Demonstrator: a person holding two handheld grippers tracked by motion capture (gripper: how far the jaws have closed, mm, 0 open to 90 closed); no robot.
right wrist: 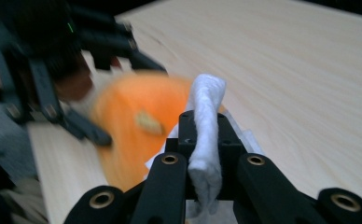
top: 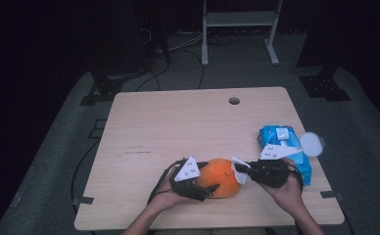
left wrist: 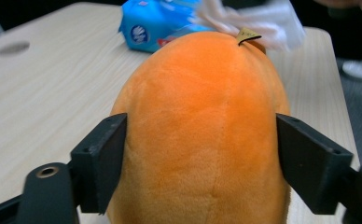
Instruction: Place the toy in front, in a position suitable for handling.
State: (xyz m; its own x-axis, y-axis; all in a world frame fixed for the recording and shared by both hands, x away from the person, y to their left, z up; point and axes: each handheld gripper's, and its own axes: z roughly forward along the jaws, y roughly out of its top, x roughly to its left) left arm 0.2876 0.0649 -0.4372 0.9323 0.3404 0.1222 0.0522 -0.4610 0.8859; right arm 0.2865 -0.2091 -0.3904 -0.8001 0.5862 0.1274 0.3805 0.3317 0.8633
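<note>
Nearest to us, both forearms come in over the near edge of the counter [top: 144, 127], and all the work sits close to that edge, with only a narrow strip of bare wood between the hands and the drop. The left tongs [top: 208, 187] straddle the orange plush fruit [top: 222, 177] from its left end; in the left gripper view the two black jaws stand about halfway open and press against the flanks of the plush fruit [left wrist: 202, 135], so we read it as gripped. The fruit lies on the counter near the front, a little right of centre. Touching its right end is a white wipe [top: 240, 170], which the right tongs [top: 244, 171] pinch; in the right gripper view the jaws are closed tight on the wipe [right wrist: 206, 140], which stands up between them as a twisted strip.

Just beyond the right hand lies a blue wipes pack [top: 282, 147], near the right edge, with a round white lid [top: 311, 144] overhanging that edge. Farther back, the left and far parts of the counter are open wood, up to a small round hole [top: 234, 101] close to the far edge.
</note>
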